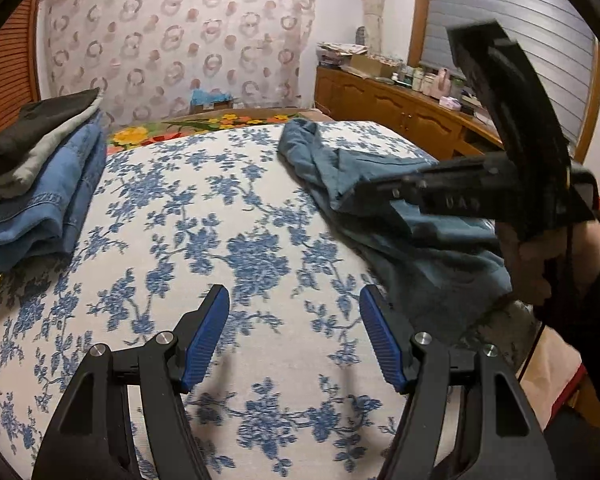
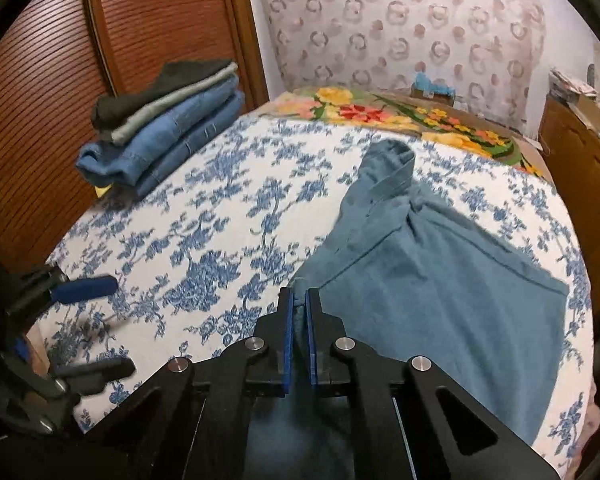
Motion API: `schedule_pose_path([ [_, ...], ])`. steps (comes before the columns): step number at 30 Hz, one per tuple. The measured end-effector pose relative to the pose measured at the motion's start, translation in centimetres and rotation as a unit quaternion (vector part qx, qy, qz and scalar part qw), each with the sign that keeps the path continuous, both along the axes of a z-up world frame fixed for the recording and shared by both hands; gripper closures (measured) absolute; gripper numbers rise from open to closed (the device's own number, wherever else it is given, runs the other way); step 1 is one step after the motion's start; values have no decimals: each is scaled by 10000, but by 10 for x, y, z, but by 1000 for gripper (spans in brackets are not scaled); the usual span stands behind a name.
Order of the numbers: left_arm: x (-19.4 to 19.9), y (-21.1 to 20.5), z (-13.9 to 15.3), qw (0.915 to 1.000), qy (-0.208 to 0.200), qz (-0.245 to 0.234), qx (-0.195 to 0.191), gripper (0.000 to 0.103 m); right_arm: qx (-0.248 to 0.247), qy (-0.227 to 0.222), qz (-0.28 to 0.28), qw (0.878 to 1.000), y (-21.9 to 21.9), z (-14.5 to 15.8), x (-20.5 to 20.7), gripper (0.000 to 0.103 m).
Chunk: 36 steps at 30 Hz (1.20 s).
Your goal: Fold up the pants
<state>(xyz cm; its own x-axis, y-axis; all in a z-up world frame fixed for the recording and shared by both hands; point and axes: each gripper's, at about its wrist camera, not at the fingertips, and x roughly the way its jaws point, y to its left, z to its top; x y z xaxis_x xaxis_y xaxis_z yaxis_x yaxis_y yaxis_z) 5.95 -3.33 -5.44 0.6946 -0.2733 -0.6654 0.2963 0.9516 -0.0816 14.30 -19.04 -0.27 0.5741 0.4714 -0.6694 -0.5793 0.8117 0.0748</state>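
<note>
The teal pants lie rumpled on the blue-flowered bedspread, spreading from the centre of the right wrist view out toward 4 o'clock, with a bunched, tube-like end pointing up toward 12 o'clock. The right gripper has its blue pads pressed almost together, pinching an edge of the teal fabric at the near left side of the garment. In the left wrist view the same pants sit at 2 to 3 o'clock, partly hidden behind the right tool. The left gripper hovers over bare bedspread with its fingers spread wide and nothing between them; in the right wrist view it shows at 9 o'clock, well apart from the pants. A stack of folded clothes, denim below with grey and dark pieces on top, rests on the bed at 10 o'clock near the slatted wooden door. A bright floral blanket lies beyond the bedspread at 1 o'clock.
</note>
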Motion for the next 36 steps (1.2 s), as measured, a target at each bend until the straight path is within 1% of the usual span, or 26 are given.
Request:
schedule_pose_path([
  [6, 2, -11, -5, 9999, 82, -146, 28, 34, -59, -66, -140, 9999, -17, 3, 4, 98],
  [9, 8, -18, -7, 9996, 147, -225, 81, 34, -174, 2, -225, 9996, -25, -2, 13, 98],
  [12, 18, -24, -2, 9995, 87, -271, 131, 34, -336, 105, -368, 9987, -31, -9, 24, 98],
  [15, 28, -29, 0, 9993, 138, -343, 47, 34, -320, 183, -492, 9981, -39, -11, 34, 98],
  [21, 40, -41, -5, 9987, 257, -437, 72, 34, -310, 192, -646, 9972, -52, -8, 44, 98],
  [25, 40, -45, -12, 9981, 374, -466, 126, 34, -311, 158, -720, 9968, -56, -8, 49, 98],
  [29, 41, -48, -19, 9973, 503, -507, 167, 34, -256, 121, -920, 9954, -70, -4, 57, 98],
  [33, 41, -49, -22, 9971, 544, -495, 178, 34, -144, 53, -1112, 9937, -83, 3, 62, 98],
  [36, 41, -49, -25, 9971, 566, -480, 186, 34, -165, 41, -1202, 9926, -89, 4, 65, 98],
])
